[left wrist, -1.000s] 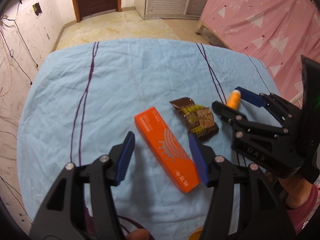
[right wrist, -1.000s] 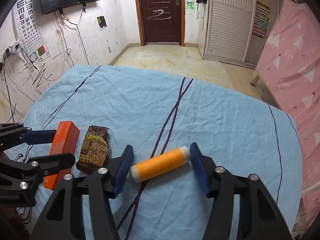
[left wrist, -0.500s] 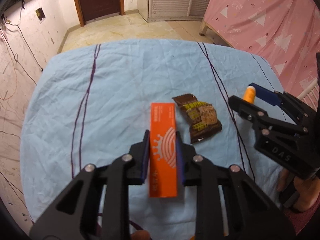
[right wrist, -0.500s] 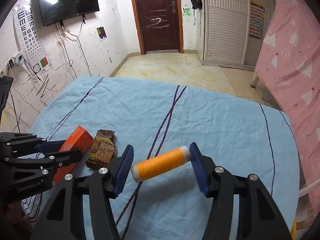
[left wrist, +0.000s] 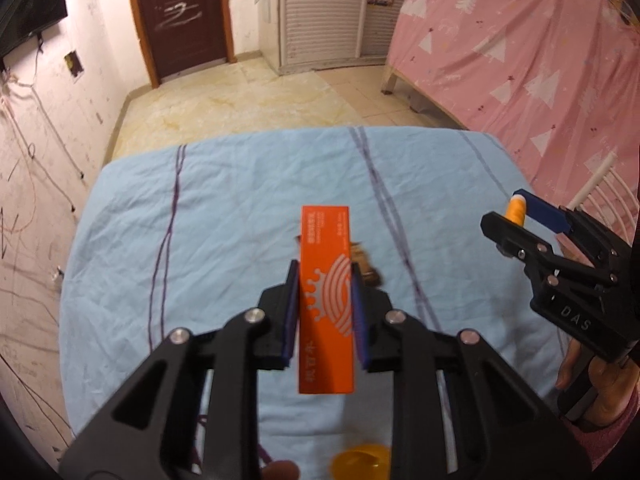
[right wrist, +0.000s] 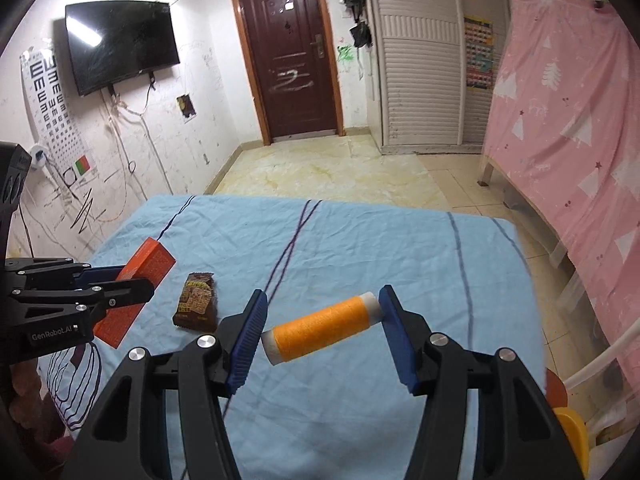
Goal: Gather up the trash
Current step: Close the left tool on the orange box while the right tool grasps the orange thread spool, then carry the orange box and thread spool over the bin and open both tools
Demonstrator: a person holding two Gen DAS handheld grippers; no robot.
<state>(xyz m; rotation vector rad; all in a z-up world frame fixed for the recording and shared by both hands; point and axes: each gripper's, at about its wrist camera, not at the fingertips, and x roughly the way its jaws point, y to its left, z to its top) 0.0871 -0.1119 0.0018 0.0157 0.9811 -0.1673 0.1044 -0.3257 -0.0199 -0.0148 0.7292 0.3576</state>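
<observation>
- Left wrist view: left hand-held gripper is clamped on the orange box, lifted above the blue-sheeted bench.
- Right hand-held gripper grips the orange thread spool endwise, also off the sheet.
- Snack wrapper lies mid-bench, far edge bare.

Blue sheet open beyond and right of snack wrapper, the only item lying on it. Left gripper with orange box blocks the left side; right gripper holding thread spool occupies the near centre-right.
</observation>
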